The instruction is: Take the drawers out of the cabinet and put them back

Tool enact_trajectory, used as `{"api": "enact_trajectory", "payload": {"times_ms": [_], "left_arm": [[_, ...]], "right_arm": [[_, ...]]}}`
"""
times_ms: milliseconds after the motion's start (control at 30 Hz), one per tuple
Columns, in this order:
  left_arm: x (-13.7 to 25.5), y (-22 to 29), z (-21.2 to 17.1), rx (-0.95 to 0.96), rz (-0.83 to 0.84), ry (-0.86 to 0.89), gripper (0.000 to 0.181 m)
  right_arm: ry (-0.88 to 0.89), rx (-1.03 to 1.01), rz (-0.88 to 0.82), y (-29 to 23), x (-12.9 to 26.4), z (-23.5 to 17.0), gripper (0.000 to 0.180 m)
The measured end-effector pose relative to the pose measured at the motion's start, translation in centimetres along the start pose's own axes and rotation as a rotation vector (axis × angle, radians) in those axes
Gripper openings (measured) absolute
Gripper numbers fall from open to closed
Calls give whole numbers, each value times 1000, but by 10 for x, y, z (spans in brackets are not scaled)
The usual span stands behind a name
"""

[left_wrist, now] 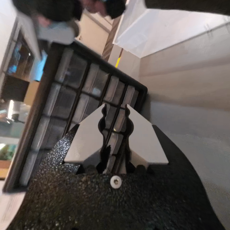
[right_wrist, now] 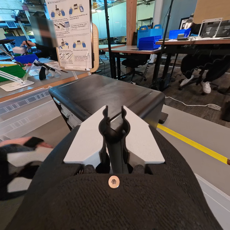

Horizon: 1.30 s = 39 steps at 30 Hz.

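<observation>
Facing a black cabinet (left_wrist: 77, 105) of clear drawers (left_wrist: 71, 73) at frame centre, left gripper (left_wrist: 116, 107) fingers slightly spread, right gripper (right_wrist: 114, 107) fingers parted over the cabinet top, grey tabletop (right_wrist: 186, 125) lower right.

Black plastic cabinet (right_wrist: 105, 94), translucent glossy drawers (left_wrist: 69, 74).

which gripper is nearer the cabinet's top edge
Right. The right gripper sits at the top of the black cabinet, its fingers straddling the top front edge. The left gripper faces the grid of clear drawers on the front, lower down.
</observation>
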<state>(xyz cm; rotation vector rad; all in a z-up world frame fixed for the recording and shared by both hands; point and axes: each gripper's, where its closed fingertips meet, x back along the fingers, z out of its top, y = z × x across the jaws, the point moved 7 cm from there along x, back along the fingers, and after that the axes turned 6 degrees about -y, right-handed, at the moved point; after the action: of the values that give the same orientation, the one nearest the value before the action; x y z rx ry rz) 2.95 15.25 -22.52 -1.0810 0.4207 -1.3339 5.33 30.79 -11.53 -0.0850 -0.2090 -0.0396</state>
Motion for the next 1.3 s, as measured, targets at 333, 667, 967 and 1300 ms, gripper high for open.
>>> {"api": "enact_trajectory", "payload": {"times_ms": [333,667,967,1300], "left_arm": [[125,-88,-86,472,115,148,40],[182,-184,-135,806,267,246,93],[225,-218,-182,933,403,206,126],[279,-242,-216,975,559,203,132]], "right_arm": [[164,129,-148,-10,16,26,72],[242,269,-480,-46,57,44,146],[309,334,-580,-90,107,30,151],[110,493,-360,-143,76,-14,100]]}}
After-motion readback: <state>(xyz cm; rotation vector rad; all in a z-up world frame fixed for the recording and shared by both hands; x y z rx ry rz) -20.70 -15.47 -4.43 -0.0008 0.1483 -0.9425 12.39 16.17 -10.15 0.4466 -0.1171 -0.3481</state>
